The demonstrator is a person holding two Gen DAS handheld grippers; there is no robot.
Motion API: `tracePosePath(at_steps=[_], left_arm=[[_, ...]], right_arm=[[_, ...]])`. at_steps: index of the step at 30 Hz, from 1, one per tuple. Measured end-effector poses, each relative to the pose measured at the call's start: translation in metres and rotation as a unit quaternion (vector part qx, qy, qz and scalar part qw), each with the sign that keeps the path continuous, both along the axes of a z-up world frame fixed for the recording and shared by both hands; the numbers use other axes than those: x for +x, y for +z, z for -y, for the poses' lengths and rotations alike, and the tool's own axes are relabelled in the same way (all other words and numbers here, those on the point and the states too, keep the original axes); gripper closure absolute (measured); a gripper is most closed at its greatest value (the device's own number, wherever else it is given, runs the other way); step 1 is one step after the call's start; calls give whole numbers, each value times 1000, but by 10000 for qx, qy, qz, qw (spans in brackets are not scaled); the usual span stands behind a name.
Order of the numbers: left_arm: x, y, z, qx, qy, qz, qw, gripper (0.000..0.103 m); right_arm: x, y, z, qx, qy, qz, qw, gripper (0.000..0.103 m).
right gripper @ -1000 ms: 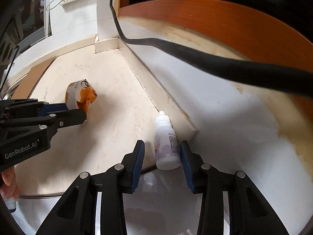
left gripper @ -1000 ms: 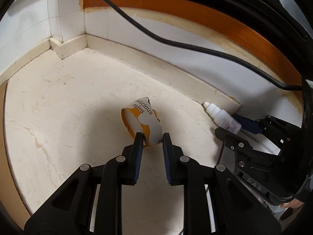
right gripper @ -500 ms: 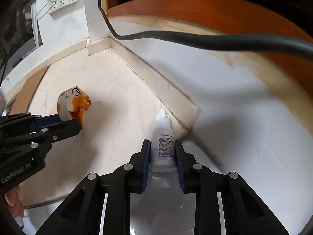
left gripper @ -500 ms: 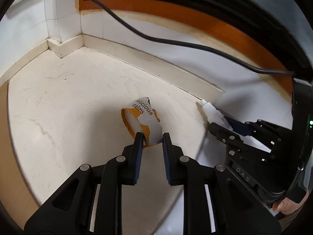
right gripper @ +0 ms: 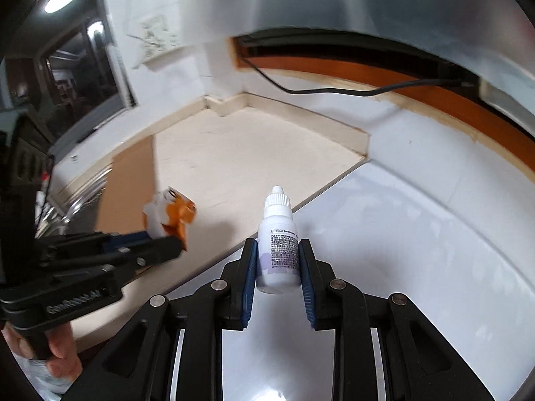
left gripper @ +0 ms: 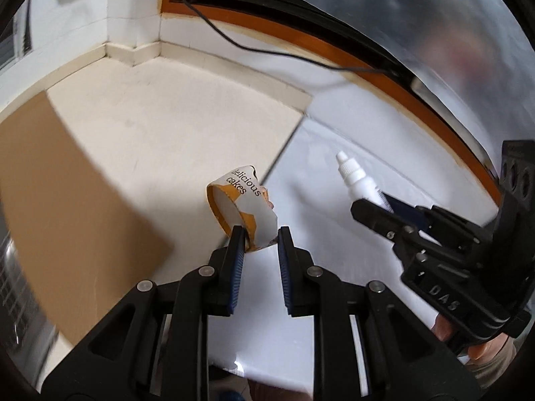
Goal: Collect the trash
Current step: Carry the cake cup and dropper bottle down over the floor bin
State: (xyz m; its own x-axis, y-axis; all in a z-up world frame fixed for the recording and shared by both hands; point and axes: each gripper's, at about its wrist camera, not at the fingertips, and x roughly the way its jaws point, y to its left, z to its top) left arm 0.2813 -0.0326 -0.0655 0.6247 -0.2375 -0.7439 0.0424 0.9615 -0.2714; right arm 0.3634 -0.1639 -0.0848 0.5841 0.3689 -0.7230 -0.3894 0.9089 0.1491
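Observation:
My left gripper (left gripper: 258, 237) is shut on a torn orange-and-white paper cake cup (left gripper: 245, 205) printed "delicious cakes" and holds it in the air above the counter. The cup (right gripper: 170, 214) and the left gripper (right gripper: 174, 244) also show at the left of the right wrist view. My right gripper (right gripper: 277, 250) is shut on a small white dropper bottle (right gripper: 278, 244) and holds it upright and lifted. The bottle (left gripper: 356, 178) and the right gripper (left gripper: 371, 210) show at the right of the left wrist view.
A cream stone counter (left gripper: 160, 127) runs into a wall corner. A white glossy surface (right gripper: 418, 234) lies to the right. A brown board (left gripper: 60, 180) and a metal rack (left gripper: 13, 287) lie left. A black cable (right gripper: 334, 92) hangs along an orange wooden trim (left gripper: 418, 90).
My right gripper closed on the dropper bottle and lifted it. Both grippers rose and pulled back from the counter, each with its item.

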Motion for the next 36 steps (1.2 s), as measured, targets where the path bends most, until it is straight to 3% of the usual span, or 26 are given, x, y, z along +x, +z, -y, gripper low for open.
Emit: tracePosePath(at_steps=[8,16,23,29,33,36], left_arm=[[-133,-12,-12,416,-220,207,9987,86],[-208,-42,-21,759,-287,238,9964,86],[-238,-77,-17,973,-294,167,9947,86],[-258,-113,-9,1079,-439,89,9932,86],[-266,-150,2,1043,-696,-213,9919,86],[-262,-171,2,813,-841,-470,9920,86]], right_arm=[[-155,26,-10,404,11,226,9989,79],[-290,15,-29,113,76,584,9982,79],[-346,-25,-33,175,-55,391,9991,79],[-369,-57,-31,177,-211,185,9994,79],[-372,-86,-32,14,-238,37,9997,79],[-371,-113,-31,-31,-240,-169,9996,79]])
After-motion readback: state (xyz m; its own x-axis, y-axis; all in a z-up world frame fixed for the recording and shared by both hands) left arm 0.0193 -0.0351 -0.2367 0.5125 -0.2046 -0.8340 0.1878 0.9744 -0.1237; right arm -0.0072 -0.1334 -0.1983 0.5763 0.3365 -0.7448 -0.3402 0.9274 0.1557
